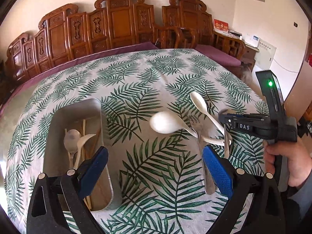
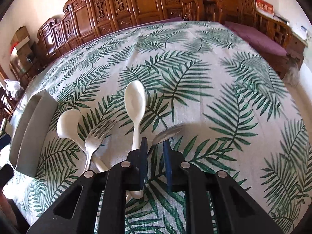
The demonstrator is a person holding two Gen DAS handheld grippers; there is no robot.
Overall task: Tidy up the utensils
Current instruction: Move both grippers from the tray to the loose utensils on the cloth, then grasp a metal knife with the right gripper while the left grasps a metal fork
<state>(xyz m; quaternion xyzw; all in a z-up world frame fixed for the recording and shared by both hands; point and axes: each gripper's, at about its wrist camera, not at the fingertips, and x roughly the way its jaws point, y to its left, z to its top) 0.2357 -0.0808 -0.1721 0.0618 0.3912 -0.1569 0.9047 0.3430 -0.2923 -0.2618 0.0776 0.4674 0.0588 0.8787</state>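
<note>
Steel spoon (image 2: pixel 165 134) sits between the right gripper (image 2: pixel 155 162) jaws, handle running back along them.
Left wrist view: left gripper (image 1: pixel 155 167) jaws wide open, empty, tray (image 1: pixel 58 117) just left of them; fork (image 1: pixel 198 138) and white spoons lie right. Right wrist view: jaws nearly closed around the handle; can't tell if gripping yet.

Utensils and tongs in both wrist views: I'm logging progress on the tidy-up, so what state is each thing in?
Left tongs: open, holding nothing.
Right tongs: closed around the metal spoon.
Metal tray: holds spoons and chopsticks.
Metal fork: loose on the tablecloth, across a white spoon's handle.
White ladle spoon: loose on the tablecloth.
Slim white spoon: loose on the tablecloth.
</note>
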